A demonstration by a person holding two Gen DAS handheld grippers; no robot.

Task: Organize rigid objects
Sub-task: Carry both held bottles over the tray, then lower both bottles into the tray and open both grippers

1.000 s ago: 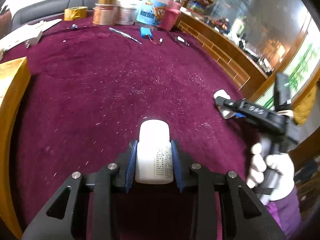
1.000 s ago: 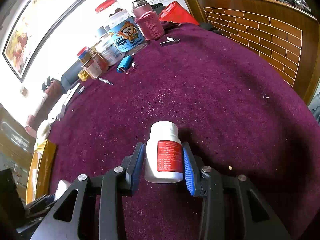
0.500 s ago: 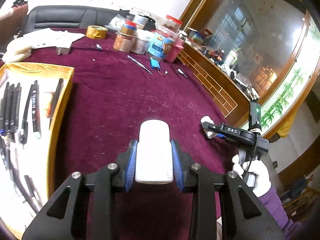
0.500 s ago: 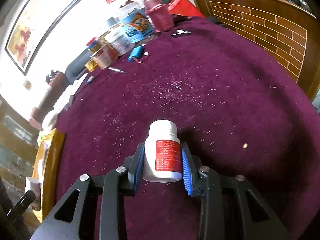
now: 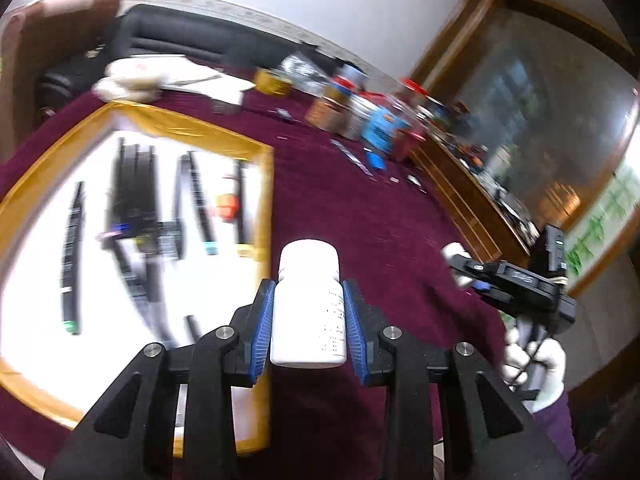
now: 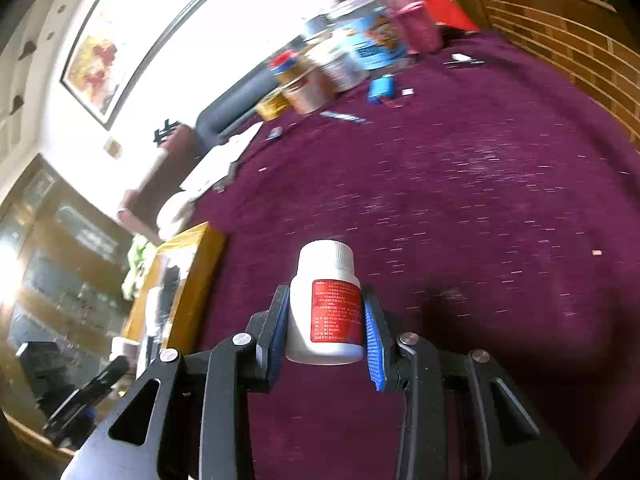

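Maroon velvet-like cloth (image 5: 360,208) is covering the broad table beneath us. On its left side a shallow rectangular tray with a gold rim (image 5: 264,184) is sitting, its white floor holding a row of dark slender pens (image 5: 132,200), blurred. At the far edge a cluster of jars and tins (image 6: 344,60) is standing. We are gripping a plain white plastic bottle with small black print (image 5: 308,312) in our left gripper (image 5: 308,324), blue pads pressing both its sides, above the cloth just beside the tray's rim. Our right gripper (image 6: 326,328) is clamping a white plastic bottle with a red label (image 6: 326,304) upright over open cloth, right of the tray.
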